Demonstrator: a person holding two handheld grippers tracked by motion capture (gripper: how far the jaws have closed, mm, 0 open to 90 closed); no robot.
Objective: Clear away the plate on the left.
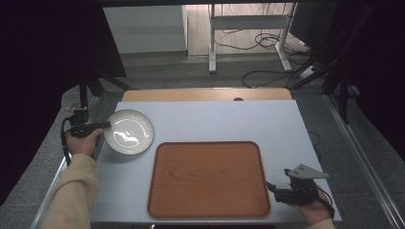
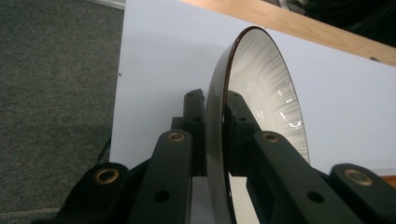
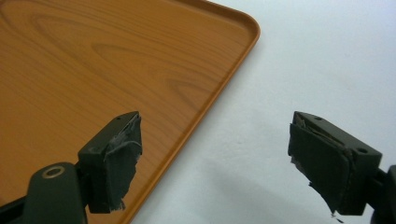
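My left gripper (image 1: pixel 102 125) has its fingers (image 2: pixel 194 126) clamped on the rim of the white plate (image 1: pixel 129 132), near the surface's (image 1: pixel 215 119) far left corner. My right gripper (image 3: pixel 215 158) rests with fingers spread wide, holding nothing, beside the wooden tray's (image 1: pixel 207 179) near right corner.

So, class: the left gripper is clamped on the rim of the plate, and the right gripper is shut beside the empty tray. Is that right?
Not quite. The right gripper is open, not shut: the right gripper view shows its jaws wide apart over the edge of the tray. The rest holds: the left gripper is clamped on the plate rim, and the tray is empty.
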